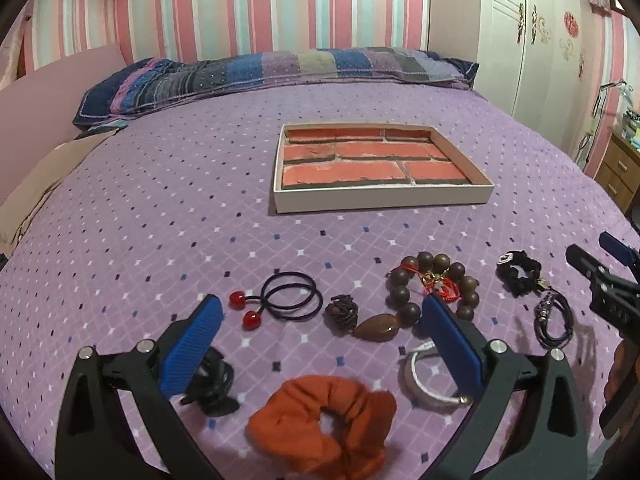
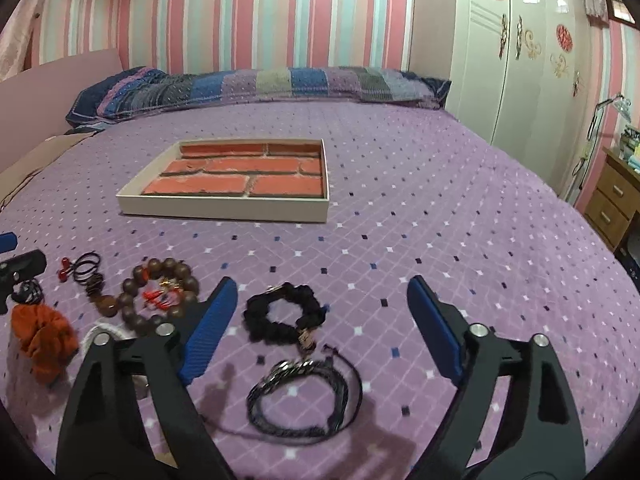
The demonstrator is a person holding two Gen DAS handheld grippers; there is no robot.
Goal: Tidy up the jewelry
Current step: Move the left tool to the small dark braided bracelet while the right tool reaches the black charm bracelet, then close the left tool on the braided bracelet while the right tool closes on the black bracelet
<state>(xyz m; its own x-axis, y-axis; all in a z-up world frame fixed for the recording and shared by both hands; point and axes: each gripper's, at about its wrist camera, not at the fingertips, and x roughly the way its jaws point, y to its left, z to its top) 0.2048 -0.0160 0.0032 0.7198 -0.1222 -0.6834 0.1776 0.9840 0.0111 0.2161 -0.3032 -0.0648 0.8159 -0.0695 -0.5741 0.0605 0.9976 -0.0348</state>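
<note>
A: Nearest the left gripper [image 1: 320, 328] lies the orange scrunchie [image 1: 324, 424], on the bedspread [image 1: 160, 200], well short of the tray [image 1: 384, 196].

B: Fingers?

A: Blue pads wide apart on both. Left holds nothing; the right gripper [image 2: 322, 320] likewise, its jaws spread over the black scrunchie [image 2: 280, 316] and the dark cord bracelet [image 2: 308, 396] just nearer than it.

B: And the tray itself?

A: Shallow, cream-walled, its floor printed like red brick. No jewelry inside it that I can see; everything sits on the near side of the tray.

B: List that row.

A: From the left view, left of the tray's near edge: two black hair ties [image 1: 292, 296] with red beads [image 1: 244, 310]. Straight below the tray: a small dark knotted piece [image 1: 342, 312] touching an oval brown bead [image 1: 378, 327]. Next, the wooden bead bracelet [image 1: 432, 280] with a red tassel [image 1: 440, 288]. A white bangle [image 1: 424, 380] lies nearer than the bracelet, partly behind the right finger. A black tangle [image 1: 212, 388] sits under the left finger; I can't tell what it is.

B: Beyond the tray?

A: A patchwork pillow [image 1: 280, 72] against the striped wall [image 1: 240, 4]; a white wardrobe [image 1: 540, 32] to the tray's far right.
</note>
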